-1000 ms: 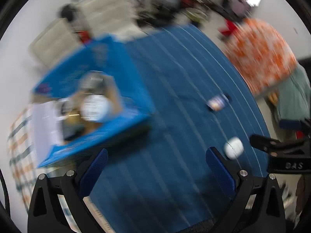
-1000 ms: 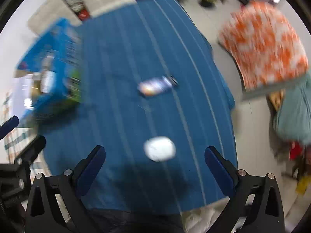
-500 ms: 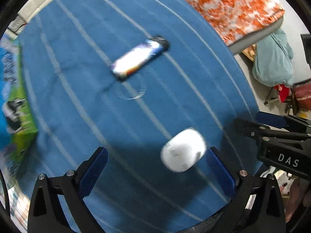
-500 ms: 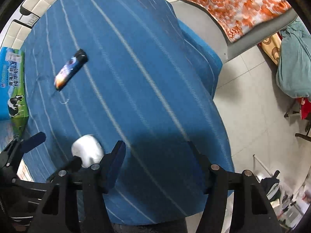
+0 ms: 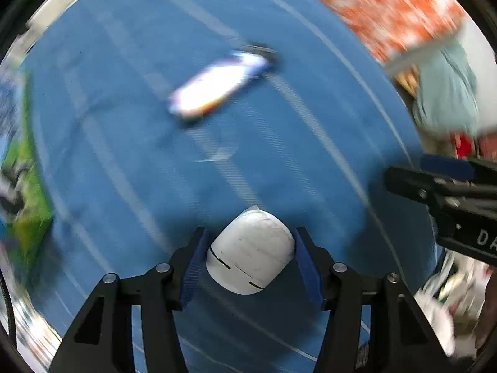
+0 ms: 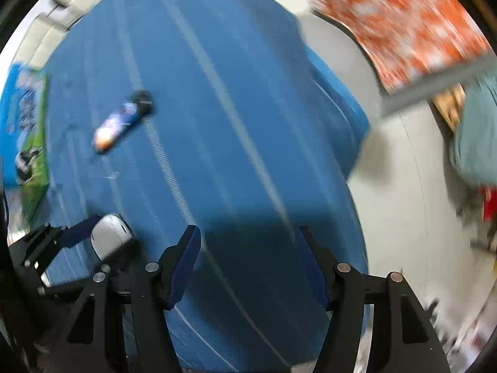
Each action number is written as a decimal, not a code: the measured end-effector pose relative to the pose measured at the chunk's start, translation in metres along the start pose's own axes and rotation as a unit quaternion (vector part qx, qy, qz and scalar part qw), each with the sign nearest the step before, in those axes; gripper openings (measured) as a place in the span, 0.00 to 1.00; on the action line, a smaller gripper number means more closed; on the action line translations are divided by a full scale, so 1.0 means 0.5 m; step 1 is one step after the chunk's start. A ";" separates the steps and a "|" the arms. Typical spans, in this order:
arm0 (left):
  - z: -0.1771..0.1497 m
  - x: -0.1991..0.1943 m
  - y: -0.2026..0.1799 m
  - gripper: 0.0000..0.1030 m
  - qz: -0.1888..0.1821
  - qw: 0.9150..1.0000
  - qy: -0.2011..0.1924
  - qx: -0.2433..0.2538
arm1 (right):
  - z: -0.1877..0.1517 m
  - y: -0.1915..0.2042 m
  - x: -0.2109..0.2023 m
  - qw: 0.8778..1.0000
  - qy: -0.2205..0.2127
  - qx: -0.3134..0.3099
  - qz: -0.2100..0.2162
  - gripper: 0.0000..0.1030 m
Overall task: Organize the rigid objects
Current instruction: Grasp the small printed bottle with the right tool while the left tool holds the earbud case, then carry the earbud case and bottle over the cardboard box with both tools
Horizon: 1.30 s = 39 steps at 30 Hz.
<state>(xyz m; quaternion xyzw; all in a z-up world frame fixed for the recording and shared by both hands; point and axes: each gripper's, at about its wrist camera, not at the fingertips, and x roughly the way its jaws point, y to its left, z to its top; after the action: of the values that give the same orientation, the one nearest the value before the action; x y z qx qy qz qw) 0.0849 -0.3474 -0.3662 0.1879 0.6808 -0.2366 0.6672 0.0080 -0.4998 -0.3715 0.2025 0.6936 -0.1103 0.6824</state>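
1. Left wrist view: the left claw [image 5: 250, 256] has its blue pads closed against both sides of a white rounded case [image 5: 250, 250], which sits low over the blue striped cloth covering the worktop [image 5: 124, 124]. Whether the case has left the cloth cannot be told. Farther off lies a slim dark bar-shaped object [image 5: 217, 87] (blurred, its label unreadable), alone in the middle of the cloth. A blue-and-green carton [image 5: 28, 186] stands at the left edge. The right claw's tip [image 5: 435, 180] enters from the right.

2. Right wrist view: the right claw [image 6: 247, 264] hangs above the cloth with its fingers spread wide and nothing between them. At lower left the white case [image 6: 110, 236] shows pinched in the left claw [image 6: 102, 236], near the worktop's front edge. The bar-shaped object [image 6: 122, 121] rests well apart from it, closer to the carton [image 6: 25, 130].

3. Progress, as a judgement: the job looks partly done at best (one item gripped, none seen being put away here). The case must go to its place, presumably the carton, and the bar-shaped object is untouched.
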 end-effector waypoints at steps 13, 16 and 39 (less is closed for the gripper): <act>-0.034 0.025 0.177 0.63 0.021 0.983 -0.021 -0.181 | 0.131 0.331 0.067 0.903 -0.038 -0.405 -0.140 0.76; -0.017 0.035 0.181 0.63 0.014 0.980 -0.017 -0.196 | 0.155 0.325 0.076 0.921 0.005 -0.373 -0.111 0.62; -0.067 0.064 0.213 0.55 -0.009 0.984 -0.009 -0.180 | 0.146 0.323 0.046 0.972 -0.007 -0.226 -0.064 0.30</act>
<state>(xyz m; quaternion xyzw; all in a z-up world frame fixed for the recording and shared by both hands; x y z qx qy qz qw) 0.1173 -0.2431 -0.4056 0.0563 0.7082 -0.1181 0.6938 0.1435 -0.3839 -0.3777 -0.0020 0.7075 0.0045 0.7067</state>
